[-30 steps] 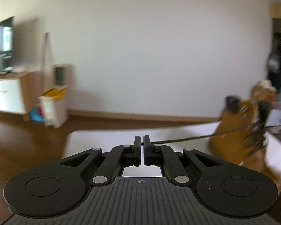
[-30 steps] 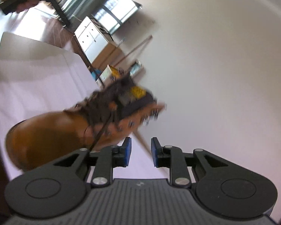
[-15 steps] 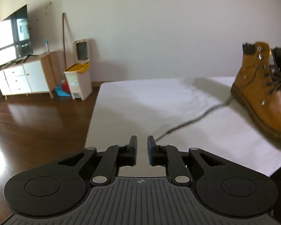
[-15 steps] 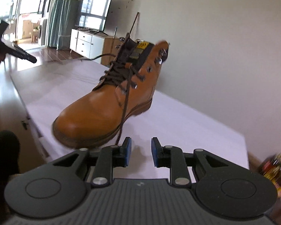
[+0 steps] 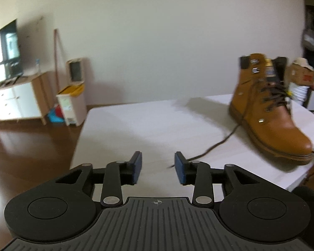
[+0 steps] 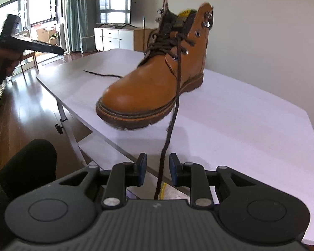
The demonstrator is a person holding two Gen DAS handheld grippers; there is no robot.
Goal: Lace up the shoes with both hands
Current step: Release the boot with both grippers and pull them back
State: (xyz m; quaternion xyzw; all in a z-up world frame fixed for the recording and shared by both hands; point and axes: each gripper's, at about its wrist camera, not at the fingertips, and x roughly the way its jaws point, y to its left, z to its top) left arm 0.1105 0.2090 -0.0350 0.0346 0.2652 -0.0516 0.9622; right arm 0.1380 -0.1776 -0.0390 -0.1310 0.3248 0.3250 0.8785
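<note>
- The tan boot (image 6: 155, 73) stands upright on the white table (image 6: 251, 129), its toe right at the table's near edge and pointing toward the person; this boot serves as the landmark for everything below.
- The right gripper (image 6: 156, 170) sits in front of the boot's toe, off the table edge. Its jaws are closing, and the right lace (image 6: 173, 115) hangs from the boot's eyelets down between the blue pads, not yet pinched as far as the view shows.
- To do this well, the person should probably let the pads meet squarely on the lace, keeping the strand centred between them, and pull only after the pinch is firm.
- The left gripper (image 5: 158, 167) hovers to the boot's left, over bare tabletop. Its jaws are opening with nothing between them.
- The left lace (image 5: 217, 144) runs from the boot across the table, and its tip lies just beside the left gripper's right pad.
- Left of the boot the tabletop is bare, giving room to draw a lace out sideways.
- The boot's toe appears to overhang the edge slightly, so a hard tug toward the person may drag it off.
- Behind the boot a plain wall stands; a leg in dark clothing (image 6: 29, 163) is below the toe, under the table edge.
</note>
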